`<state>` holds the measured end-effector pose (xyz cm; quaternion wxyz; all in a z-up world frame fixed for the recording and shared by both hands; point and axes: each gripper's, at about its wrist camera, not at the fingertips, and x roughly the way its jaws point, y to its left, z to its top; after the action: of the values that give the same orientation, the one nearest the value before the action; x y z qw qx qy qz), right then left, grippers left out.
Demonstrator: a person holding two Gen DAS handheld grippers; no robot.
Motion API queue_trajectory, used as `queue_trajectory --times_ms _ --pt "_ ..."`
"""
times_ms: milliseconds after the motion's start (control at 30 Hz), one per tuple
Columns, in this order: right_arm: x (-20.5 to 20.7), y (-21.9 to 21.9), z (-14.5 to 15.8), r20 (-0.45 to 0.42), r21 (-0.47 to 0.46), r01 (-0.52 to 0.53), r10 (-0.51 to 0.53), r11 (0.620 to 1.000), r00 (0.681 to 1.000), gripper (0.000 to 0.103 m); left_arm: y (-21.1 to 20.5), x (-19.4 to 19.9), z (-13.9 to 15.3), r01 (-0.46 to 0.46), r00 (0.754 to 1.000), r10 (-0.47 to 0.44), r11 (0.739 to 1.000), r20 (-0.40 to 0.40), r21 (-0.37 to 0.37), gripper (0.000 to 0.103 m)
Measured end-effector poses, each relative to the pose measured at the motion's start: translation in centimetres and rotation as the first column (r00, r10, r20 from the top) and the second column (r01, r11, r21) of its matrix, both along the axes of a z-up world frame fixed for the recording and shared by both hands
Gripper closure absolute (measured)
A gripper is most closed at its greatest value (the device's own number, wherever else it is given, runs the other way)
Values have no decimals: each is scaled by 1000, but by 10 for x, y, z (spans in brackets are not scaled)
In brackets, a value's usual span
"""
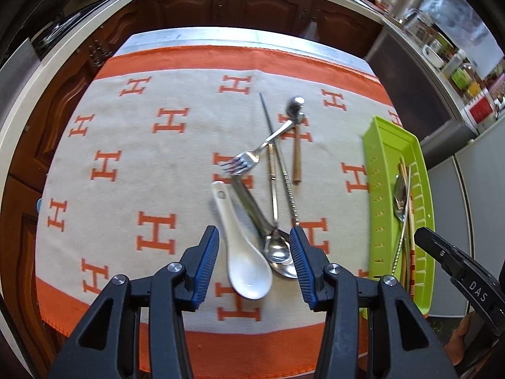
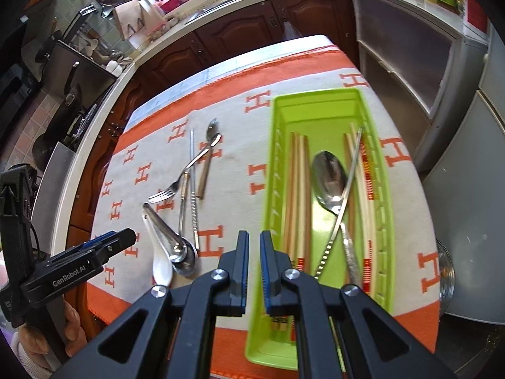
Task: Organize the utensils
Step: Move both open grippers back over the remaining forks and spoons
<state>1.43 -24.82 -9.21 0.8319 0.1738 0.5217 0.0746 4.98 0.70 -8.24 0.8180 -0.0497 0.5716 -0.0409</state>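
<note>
Over tabletop cloth (image 1: 132, 170), my left gripper (image 1: 254, 254) jaws wide, straddling white spoon (image 1: 244, 252) and steel spoons (image 1: 279, 252); right gripper (image 2: 254, 265) jaws narrow, empty, beside green tray (image 2: 318, 101).

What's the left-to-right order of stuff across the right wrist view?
Left claw → white ceramic spoon → wooden-handled spoon → right claw → green tray → plain wooden chopsticks → large metal spoon → red-banded chopsticks.
</note>
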Motion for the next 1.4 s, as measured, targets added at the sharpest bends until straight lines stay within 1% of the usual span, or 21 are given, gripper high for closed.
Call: queue_trajectory --times_ms 133,433,533,567,667,1000,1133,1167,1267,1400 --pt "7 17 5 14 8 -35 35 999 999 96 13 -1 2 -25 1000 25 1000 9 6 58" --pt "25 45 9 21 24 -89 89 996 996 96 28 5 8 -39 999 38 999 30 24 58" --pt "32 51 7 16 30 -98 98 995 995 96 33 10 8 -42 999 41 999 33 23 55" --pt "35 53 5 11 32 -100 100 994 995 96 34 11 8 -42 999 42 999 32 20 54" --pt "42 57 1 0 37 -100 100 994 995 96 38 18 6 -40 999 40 999 30 13 53" --pt "74 70 -17 -34 35 -90 91 995 995 96 39 51 -3 -2 1000 2 1000 22 15 52" --pt "95 73 -25 -45 33 -82 84 996 995 96 39 66 -8 10 1000 -10 1000 12 14 52" --pt "101 75 -28 -49 30 -83 85 996 995 95 39 69 -9 13 1000 -14 1000 9 13 52" --pt "120 80 -37 -57 25 -82 84 996 995 87 40 79 -13 28 1000 -28 1000 1 8 52" --pt "141 84 -50 -71 3 -76 76 997 995 86 42 92 -19 47 999 -47 999 -6 13 52"
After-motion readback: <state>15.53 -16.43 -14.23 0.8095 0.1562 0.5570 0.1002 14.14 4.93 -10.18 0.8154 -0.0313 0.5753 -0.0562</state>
